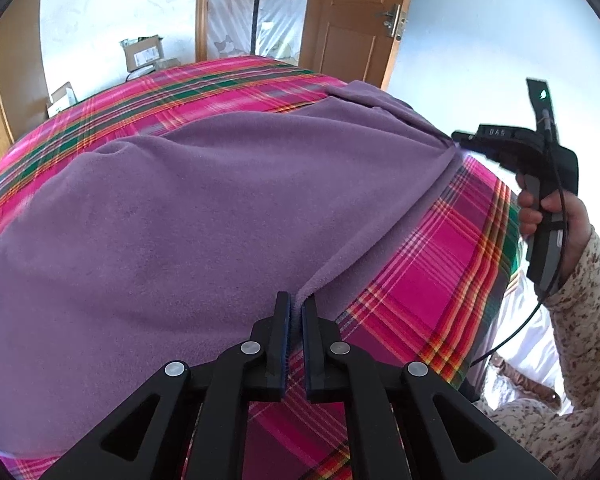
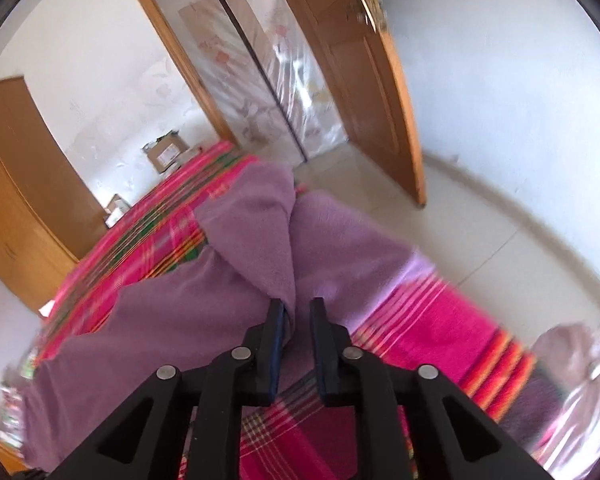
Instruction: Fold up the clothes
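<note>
While the purple fleece garment [image 1: 204, 208] is spread over the plaid bedcover [image 1: 432, 280], most of it lies flat, and only one fold appears to have been made: a doubled edge is seen running from the near corner toward the far right side of the bed. At the left, that near corner is pinched by the left gripper [image 1: 296, 312], whose jaws are nearly closed on the cloth. Further right, the right gripper [image 2: 298, 312] is seen with a narrow gap between its jaws; bunched fleece lies in the gap, against the left pad, but it cannot be told whether the fabric is pressed from both sides. In the left wrist view this gripper is held by a hand [image 1: 548, 216] at the far right end of the folded edge. Judged from this, the task is at an early stage: the edge is not yet laid smooth, a lump of cloth is left beyond the right gripper, and further folds would be needed before the garment is compact.
</note>
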A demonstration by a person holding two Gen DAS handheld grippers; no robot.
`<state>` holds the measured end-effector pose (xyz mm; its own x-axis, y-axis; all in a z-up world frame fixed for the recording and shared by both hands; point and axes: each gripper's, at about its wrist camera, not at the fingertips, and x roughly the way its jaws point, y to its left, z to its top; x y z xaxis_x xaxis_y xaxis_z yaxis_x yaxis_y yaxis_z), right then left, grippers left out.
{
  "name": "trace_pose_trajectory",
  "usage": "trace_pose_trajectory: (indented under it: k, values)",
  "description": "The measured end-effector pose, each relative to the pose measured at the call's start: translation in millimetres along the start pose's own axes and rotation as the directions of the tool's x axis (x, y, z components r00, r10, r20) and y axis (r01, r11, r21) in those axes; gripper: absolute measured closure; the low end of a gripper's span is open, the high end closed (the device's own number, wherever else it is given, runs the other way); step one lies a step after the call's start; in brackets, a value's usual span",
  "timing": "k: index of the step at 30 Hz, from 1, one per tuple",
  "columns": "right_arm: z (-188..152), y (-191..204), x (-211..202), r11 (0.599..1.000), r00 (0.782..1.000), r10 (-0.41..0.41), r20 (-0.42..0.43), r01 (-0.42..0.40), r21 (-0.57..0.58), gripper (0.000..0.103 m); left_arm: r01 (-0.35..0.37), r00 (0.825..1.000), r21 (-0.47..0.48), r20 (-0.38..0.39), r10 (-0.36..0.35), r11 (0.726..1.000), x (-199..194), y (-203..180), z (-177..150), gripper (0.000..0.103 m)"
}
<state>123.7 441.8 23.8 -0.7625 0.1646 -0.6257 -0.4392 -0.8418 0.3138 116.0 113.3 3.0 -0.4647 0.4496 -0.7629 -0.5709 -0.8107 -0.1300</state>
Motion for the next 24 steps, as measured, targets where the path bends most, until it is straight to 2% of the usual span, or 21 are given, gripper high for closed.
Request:
trace_pose_trajectory:
  k: [1, 3, 5, 7, 9, 12, 15, 18, 20, 21, 24]
  values:
    - [3.9, 6.7, -4.4, 1.000, 1.000, -0.012, 0.024, 0.013, -0.022, 0.086, 0.005, 1.000, -0.002, 0.000, -0.005, 1.000, 0.2, 0.7, -0.1, 0.098]
    - [13.1, 23.7, -9.7, 0.997, 0.998, 0.018, 0.054, -0.013, -0.083, 0.085, 0.016, 1.000, -0.007, 0.001, -0.016, 1.000, 0.7, 2.5, -0.2, 0.098]
    - [20.5, 45.1, -7.2, 0.985, 0.995, 0.086, 0.050, -0.078, -0.153, 0.075, 0.023, 1.000, -0.010, 0.000, -0.023, 1.000, 1.3, 3.6, 0.5, 0.098]
    - [25.3, 71.4, 8.2, 0.959, 0.986, 0.166, -0.017, -0.165, -0.232, 0.063, 0.025, 1.000, -0.010, 0.000, -0.025, 1.000, 2.1, 3.9, 1.3, 0.098]
    - [24.4, 92.7, 26.1, 0.928, 0.973, 0.206, -0.099, -0.227, -0.295, 0.062, 0.028, 1.000, -0.012, 0.001, -0.028, 1.000, 2.1, 4.4, 1.0, 0.098]
    - [15.7, 124.1, 52.8, 0.880, 0.951, 0.212, -0.226, -0.286, -0.379, 0.062, 0.033, 0.999, -0.014, 0.002, -0.033, 0.999, 1.1, 5.0, -0.3, 0.098]
    - [9.9, 142.1, 67.5, 0.846, 0.946, 0.182, -0.267, -0.289, -0.447, 0.057, 0.043, 0.999, -0.011, 0.000, -0.043, 0.999, 1.4, 5.2, -0.1, 0.098]
    - [5.7, 144.6, 78.3, 0.840, 0.944, 0.152, -0.294, -0.280, -0.465, 0.056, 0.047, 0.999, -0.004, -0.001, -0.047, 0.999, 1.6, 4.3, 0.3, 0.098]
    - [6.8, 142.1, 82.8, 0.852, 0.940, 0.154, -0.304, -0.282, -0.441, 0.074, 0.049, 0.999, 0.000, -0.001, -0.049, 0.999, 1.3, 3.6, 0.2, 0.098]
    - [7.6, 141.2, 83.7, 0.857, 0.942, 0.151, -0.300, -0.276, -0.435, 0.093, 0.051, 0.999, 0.001, 0.000, -0.051, 0.999, 1.2, 3.5, 0.0, 0.098]
    - [10.7, 137.0, 77.0, 0.864, 0.947, 0.162, -0.275, -0.272, -0.425, 0.098, 0.054, 0.999, 0.005, 0.000, -0.054, 0.999, 1.2, 3.3, -0.3, 0.098]
